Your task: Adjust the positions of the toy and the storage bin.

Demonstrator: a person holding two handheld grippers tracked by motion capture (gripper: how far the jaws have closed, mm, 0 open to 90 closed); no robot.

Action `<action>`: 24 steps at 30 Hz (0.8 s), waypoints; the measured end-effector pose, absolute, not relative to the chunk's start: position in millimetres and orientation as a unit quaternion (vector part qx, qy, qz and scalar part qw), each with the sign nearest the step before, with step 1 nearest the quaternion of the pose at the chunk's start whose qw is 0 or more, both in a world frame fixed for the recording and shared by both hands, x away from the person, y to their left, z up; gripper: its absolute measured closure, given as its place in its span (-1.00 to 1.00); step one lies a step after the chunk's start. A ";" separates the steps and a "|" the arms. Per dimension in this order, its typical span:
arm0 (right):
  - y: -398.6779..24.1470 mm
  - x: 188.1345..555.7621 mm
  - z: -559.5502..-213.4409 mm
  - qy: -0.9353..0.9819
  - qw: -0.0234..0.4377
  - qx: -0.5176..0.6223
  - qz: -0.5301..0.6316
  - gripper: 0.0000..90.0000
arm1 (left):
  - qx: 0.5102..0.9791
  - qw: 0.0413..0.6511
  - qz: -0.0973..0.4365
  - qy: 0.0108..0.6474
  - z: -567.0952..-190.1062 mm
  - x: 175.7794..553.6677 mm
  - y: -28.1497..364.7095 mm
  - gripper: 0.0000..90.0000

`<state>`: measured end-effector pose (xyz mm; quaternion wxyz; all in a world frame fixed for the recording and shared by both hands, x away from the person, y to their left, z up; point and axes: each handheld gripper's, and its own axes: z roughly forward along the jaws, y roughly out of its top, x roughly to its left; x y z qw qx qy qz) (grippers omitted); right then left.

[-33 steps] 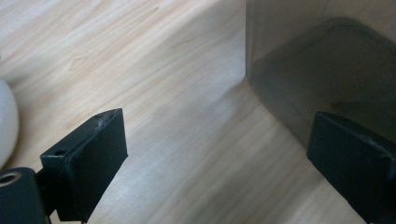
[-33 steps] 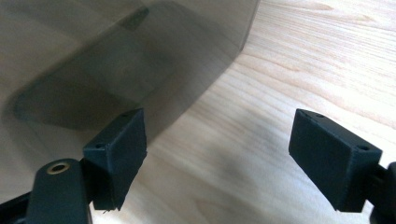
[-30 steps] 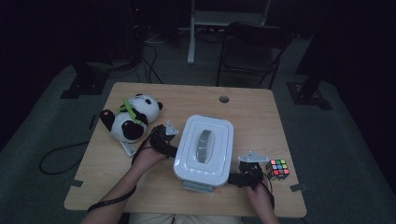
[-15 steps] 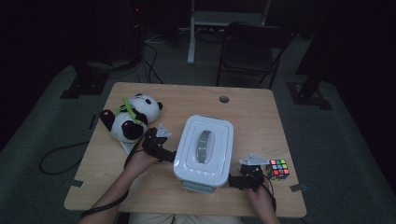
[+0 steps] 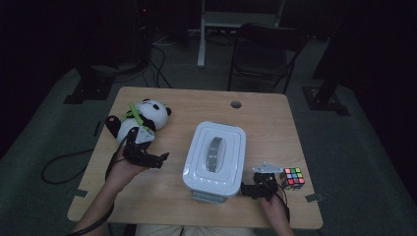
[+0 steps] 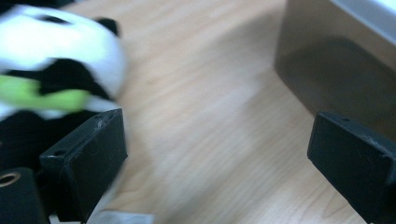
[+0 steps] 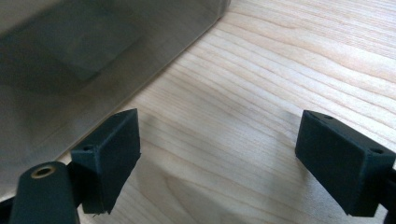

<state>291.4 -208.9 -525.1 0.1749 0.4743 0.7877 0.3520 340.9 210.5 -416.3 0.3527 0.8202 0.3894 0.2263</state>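
1. The left claw (image 5: 158,158) has drawn away from the white box (image 5: 215,156) toward the panda toy (image 5: 138,119). Its jaws stand spread, with nothing between them.
2. The right claw (image 5: 246,189) sits low beside the box's right near corner. Its jaws have just been opening and now stand spread over bare table (image 5: 172,196).
3. The box rests mid-table, lid on, touched by neither claw.
4. Judgement: the box is released; the panda looks like the next target.
5. The colour cube (image 5: 293,177) lies just right of the right claw.

Dim lab: lone wooden table (image 5: 162,98), stand bases (image 5: 327,98), floor cables (image 5: 64,164), chair (image 5: 263,54)
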 end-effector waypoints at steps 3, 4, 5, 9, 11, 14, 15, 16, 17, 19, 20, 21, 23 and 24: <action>-208.3 291.6 -524.8 0.789 0.172 0.473 0.352 -0.69 | 0.807 0.359 0.238 0.404 -408.3 340.5 224.1 -0.88; -208.1 291.8 -524.6 0.789 0.172 0.473 0.353 -0.69 | 0.804 0.358 0.244 0.407 -406.8 340.7 227.1 -0.88; -208.1 291.9 -524.6 0.789 0.171 0.473 0.353 -0.69 | 0.802 0.356 0.252 0.408 -405.5 340.8 230.8 -0.88; -208.7 292.6 -524.7 0.787 0.176 0.477 0.348 -0.69 | 0.791 0.355 0.265 0.422 -403.9 345.4 246.5 -0.88; -209.7 292.9 -524.7 0.785 0.176 0.480 0.349 -0.69 | 0.786 0.351 0.269 0.431 -406.0 350.0 251.9 -0.88; -209.8 293.1 -524.6 0.785 0.177 0.481 0.348 -0.69 | 0.787 0.344 0.255 0.445 -414.5 361.0 259.7 -0.88; -209.7 292.8 -524.0 0.784 0.177 0.480 0.350 -0.69 | 0.787 0.343 0.249 0.448 -418.7 364.5 261.3 -0.88; -209.8 292.4 -523.4 0.783 0.178 0.480 0.354 -0.69 | 0.786 0.343 0.244 0.453 -422.6 367.5 262.7 -0.86; -209.8 292.3 -523.2 0.782 0.180 0.481 0.353 -0.69 | 0.786 0.343 0.239 0.454 -426.6 370.2 263.7 -0.79; -210.2 292.9 -523.9 0.783 0.179 0.482 0.350 -0.69 | 0.782 0.345 0.234 0.463 -433.7 375.6 265.1 -0.71; -210.4 293.2 -524.7 0.783 0.179 0.483 0.348 -0.68 | 0.782 0.346 0.232 0.464 -437.9 378.8 265.9 -0.66; -210.3 293.1 -524.9 0.783 0.181 0.484 0.348 -0.68 | 0.780 0.345 0.230 0.469 -440.5 380.6 266.0 -0.66; -210.1 293.1 -524.9 0.783 0.180 0.483 0.348 -0.68 | 0.780 0.342 0.237 0.468 -448.3 383.2 265.8 -0.50; -209.6 292.9 -524.9 0.784 0.181 0.482 0.347 -0.68 | 0.778 0.341 0.243 0.468 -450.7 383.3 266.1 -0.34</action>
